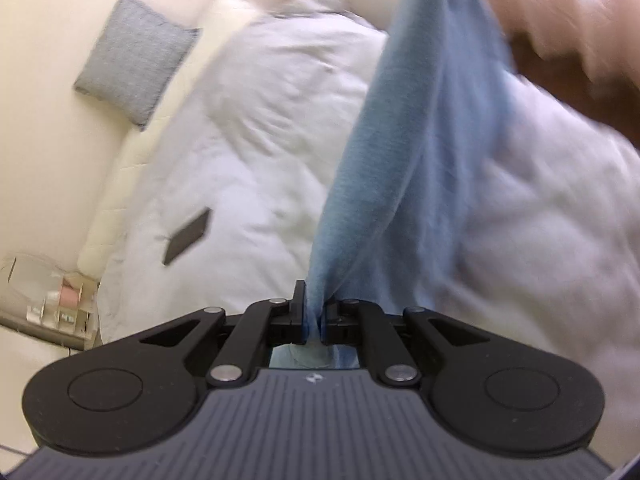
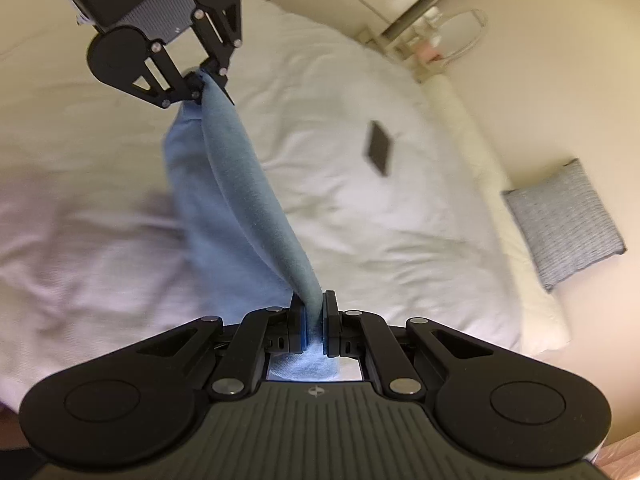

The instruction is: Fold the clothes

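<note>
One bed with a rumpled white duvet (image 2: 360,92) filled both views, with a dark flat rectangle (image 2: 379,148) lying on it, a grey cushion (image 2: 566,222) at the edge, and a bedside tray (image 1: 56,312) holding small blurred items. Left gripper (image 1: 314,316) and right gripper (image 2: 316,320) each clenched an end of the blue garment (image 2: 240,184), which hung stretched between them above the duvet.

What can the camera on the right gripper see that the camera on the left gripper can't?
Only the right wrist view shows the whole left gripper from outside, pinching the blue knitted cloth.

Only the left wrist view shows a blurred bare arm at its top right.

Both show their own gripper shut on that cloth, the right gripper included, plus the white rumpled duvet, the flat dark rectangular object lying on it and the grey square cushion.
</note>
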Available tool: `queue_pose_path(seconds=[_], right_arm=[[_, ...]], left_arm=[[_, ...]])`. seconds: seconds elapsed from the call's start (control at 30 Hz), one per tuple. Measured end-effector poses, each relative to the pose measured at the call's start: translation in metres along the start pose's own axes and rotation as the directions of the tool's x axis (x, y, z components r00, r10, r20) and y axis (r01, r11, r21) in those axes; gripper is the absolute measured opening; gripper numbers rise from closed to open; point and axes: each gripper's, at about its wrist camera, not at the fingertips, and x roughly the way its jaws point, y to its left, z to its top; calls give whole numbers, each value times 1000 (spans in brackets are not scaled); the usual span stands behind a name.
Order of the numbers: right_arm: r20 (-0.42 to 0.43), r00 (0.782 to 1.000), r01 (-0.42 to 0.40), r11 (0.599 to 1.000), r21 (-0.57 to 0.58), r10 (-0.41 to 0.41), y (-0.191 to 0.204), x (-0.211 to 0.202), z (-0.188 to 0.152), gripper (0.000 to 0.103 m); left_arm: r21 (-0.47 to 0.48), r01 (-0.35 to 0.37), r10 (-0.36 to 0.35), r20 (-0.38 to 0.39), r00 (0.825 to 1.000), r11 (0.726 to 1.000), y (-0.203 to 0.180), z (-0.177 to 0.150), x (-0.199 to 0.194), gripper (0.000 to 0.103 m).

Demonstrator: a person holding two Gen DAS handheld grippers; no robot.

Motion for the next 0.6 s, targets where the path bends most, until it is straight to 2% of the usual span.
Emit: queue_pose_path(seconds=[0.23,0.37,0.47,0.6], right_arm=[[91,994,69,997,-46,-65,-142,73,-24,4],[167,982,98,993,-66,-86,-203,110,-37,4],[193,979,77,995,-56,-65,-232,142,-54,4],[131,990,-46,997,-68,54,-219,201,-97,4]], left_arm=[[-117,-85,83,-19,996,989,87,98,66,4],[-173,-138,130,-55,990,975,114,139,104,4],[-191,-115,98,-96,991,975,105,157,137,4],[-202,-43,8,-171,985,978,60,155,189,4]])
